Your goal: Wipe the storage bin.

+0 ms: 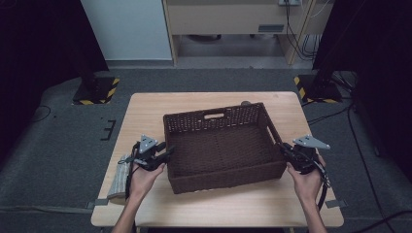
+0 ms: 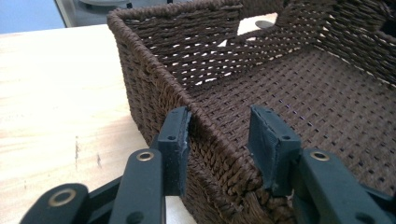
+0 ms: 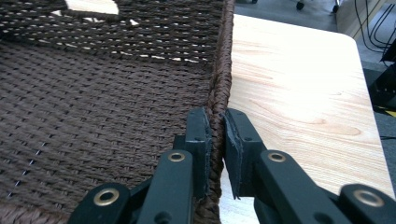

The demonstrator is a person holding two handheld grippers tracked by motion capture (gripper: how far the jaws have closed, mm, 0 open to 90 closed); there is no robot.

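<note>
The brown woven basket (image 1: pixel 221 145) stands empty on the wooden table (image 1: pixel 145 114), roughly centred, its long walls running left to right. The left gripper (image 1: pixel 165 154) is at the basket's left wall, the right gripper (image 1: pixel 284 150) at its right wall.

Progress, as judged: the work appears to be a two-handed lift or shift of the basket. The right side looks gripped; the left side is placed but not closed. The basket sits flat on the table, so the lift itself is outstanding.

Left gripper view: the jaws stand apart and straddle the rim (image 2: pixel 210 140), one outside touching the weave, the other inside with a clear gap.

Right gripper view: the jaws are pressed together on the braided rim (image 3: pixel 217 105), one on each face.

The high view cannot settle either grip, but it adds a folded grey cloth (image 1: pixel 120 177) at the table's left edge and the handle slot (image 1: pixel 214 116) in the far wall.
</note>
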